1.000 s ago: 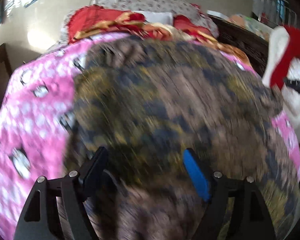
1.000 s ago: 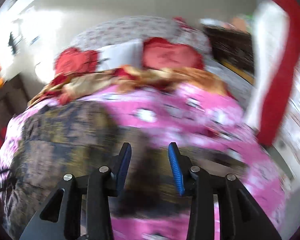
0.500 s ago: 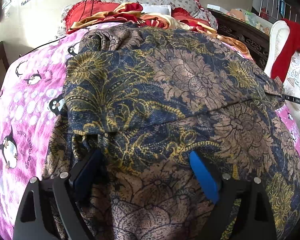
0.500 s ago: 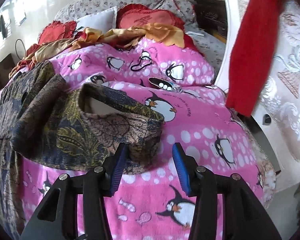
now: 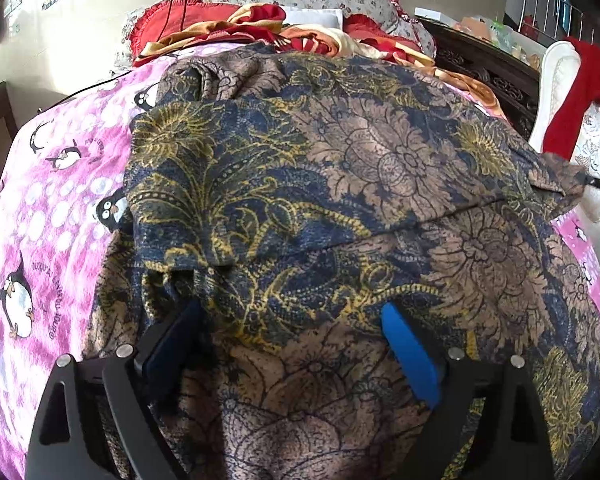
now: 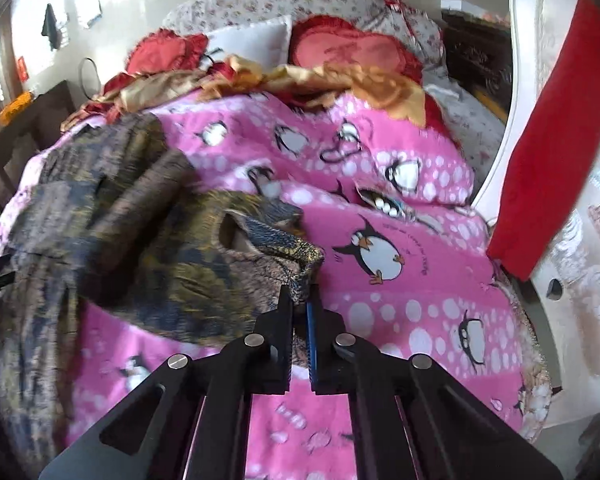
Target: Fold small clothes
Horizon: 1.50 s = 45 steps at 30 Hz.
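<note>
Here r. tongs (image 6: 300,304) pinch garment (image 6: 148,240) corner; cloth blurred at left.

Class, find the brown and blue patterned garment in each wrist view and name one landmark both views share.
Left wrist: the patterned garment fills the centre.
Right wrist: it lies at left, one corner pinched in the right gripper.
Shared landmark: the pink penguin blanket.

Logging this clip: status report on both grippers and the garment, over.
Right gripper just closed, shut on sleeve edge of batik-print garment. Left gripper open, jaws straddling the cloth. Garment spread on penguin blanket. Nothing in the way.
</note>
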Motion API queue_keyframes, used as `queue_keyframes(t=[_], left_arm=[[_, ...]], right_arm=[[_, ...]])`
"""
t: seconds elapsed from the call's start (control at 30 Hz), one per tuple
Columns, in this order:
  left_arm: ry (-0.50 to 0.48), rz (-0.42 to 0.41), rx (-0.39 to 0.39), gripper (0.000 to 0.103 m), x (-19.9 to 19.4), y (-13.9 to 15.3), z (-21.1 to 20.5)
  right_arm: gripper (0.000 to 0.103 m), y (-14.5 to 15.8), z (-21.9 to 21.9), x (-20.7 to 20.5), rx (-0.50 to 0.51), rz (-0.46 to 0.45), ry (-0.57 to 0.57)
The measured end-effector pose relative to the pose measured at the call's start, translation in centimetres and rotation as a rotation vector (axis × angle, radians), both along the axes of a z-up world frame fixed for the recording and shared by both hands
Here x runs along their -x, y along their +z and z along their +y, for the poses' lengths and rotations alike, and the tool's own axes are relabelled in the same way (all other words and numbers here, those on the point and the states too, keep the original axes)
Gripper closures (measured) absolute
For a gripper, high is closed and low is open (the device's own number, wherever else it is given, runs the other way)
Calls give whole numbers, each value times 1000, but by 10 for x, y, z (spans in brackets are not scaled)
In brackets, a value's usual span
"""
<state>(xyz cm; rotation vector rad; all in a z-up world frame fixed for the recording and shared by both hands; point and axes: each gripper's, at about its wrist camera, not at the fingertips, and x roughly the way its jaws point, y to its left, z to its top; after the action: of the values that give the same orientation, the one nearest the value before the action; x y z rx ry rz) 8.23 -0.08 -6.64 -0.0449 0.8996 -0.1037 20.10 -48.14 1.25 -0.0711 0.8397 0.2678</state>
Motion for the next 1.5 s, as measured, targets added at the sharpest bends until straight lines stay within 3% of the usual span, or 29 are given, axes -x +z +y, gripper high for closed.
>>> queue_keyframes(t=[0.23,0.37,0.57,0.73,0.83,0.9,1.07,1.17,1.23,1.43,1.5], left_arm=[[-4,-5,30,8,1,1,4],[-5,-11,57,8,2,2,8],[-4,-20,93,8,4,3,12],[-1,-28,129,8,7,5,17],[16,-28,130,8,11,8,19],[34,-9,104,8,18,11,20],[38,-29,126,7,36,8,24],[38,-27,163,6,35,7,29],[33,-30,181,4,35,7,30],[31,-29,183,3,36,6,30],[31,-29,189,3,35,7,30]], right_arm=[[94,103,-14,39,-183,-208,-123],[94,164,-2,49,-221,-321,-161],[94,233,93,40,-230,-421,-26],[94,258,205,31,-321,-447,174],[94,246,273,23,-356,-409,289],[94,217,326,10,-357,-338,348],[94,99,414,-29,-397,-57,359],[94,32,455,-34,-329,77,384],[94,5,472,-30,-293,117,415],[92,-16,499,-15,-236,172,499],[82,-22,503,-11,-202,220,515]])
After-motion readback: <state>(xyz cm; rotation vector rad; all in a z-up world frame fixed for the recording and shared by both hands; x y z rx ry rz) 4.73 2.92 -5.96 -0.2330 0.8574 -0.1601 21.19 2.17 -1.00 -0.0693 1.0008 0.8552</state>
